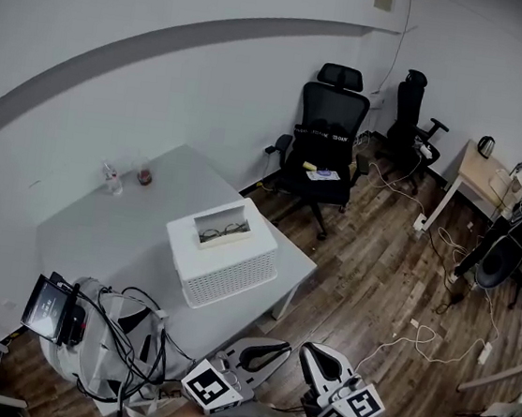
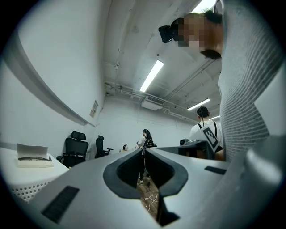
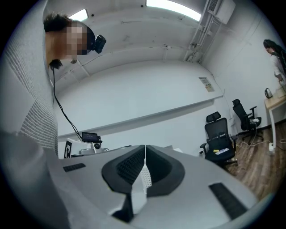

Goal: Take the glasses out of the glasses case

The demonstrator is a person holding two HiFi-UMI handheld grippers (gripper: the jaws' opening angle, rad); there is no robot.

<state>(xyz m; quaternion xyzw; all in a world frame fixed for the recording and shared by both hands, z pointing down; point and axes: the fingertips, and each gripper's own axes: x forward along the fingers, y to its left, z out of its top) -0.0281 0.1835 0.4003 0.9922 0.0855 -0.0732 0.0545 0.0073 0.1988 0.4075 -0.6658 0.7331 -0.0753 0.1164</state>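
An open white glasses case [image 1: 224, 226] lies on top of a white perforated box [image 1: 231, 270] on the white table [image 1: 98, 230]. Dark-framed glasses [image 1: 223, 234] rest inside the case. Both grippers are held low, close to my body and well short of the table. My left gripper [image 1: 285, 347] and right gripper [image 1: 304, 350] are both shut and hold nothing. In the left gripper view the case [image 2: 33, 157] sits far off at the left, past the shut left gripper [image 2: 145, 150]. The right gripper [image 3: 145, 146] points up at the wall, its jaws pressed together.
A small bottle [image 1: 111, 178] and a red cup [image 1: 144, 176] stand at the table's far corner. Two black office chairs [image 1: 327, 143] [image 1: 412, 118] stand beyond the table. A screen device [image 1: 49, 306] with tangled cables sits at the lower left. Cables trail over the wooden floor [image 1: 393, 285].
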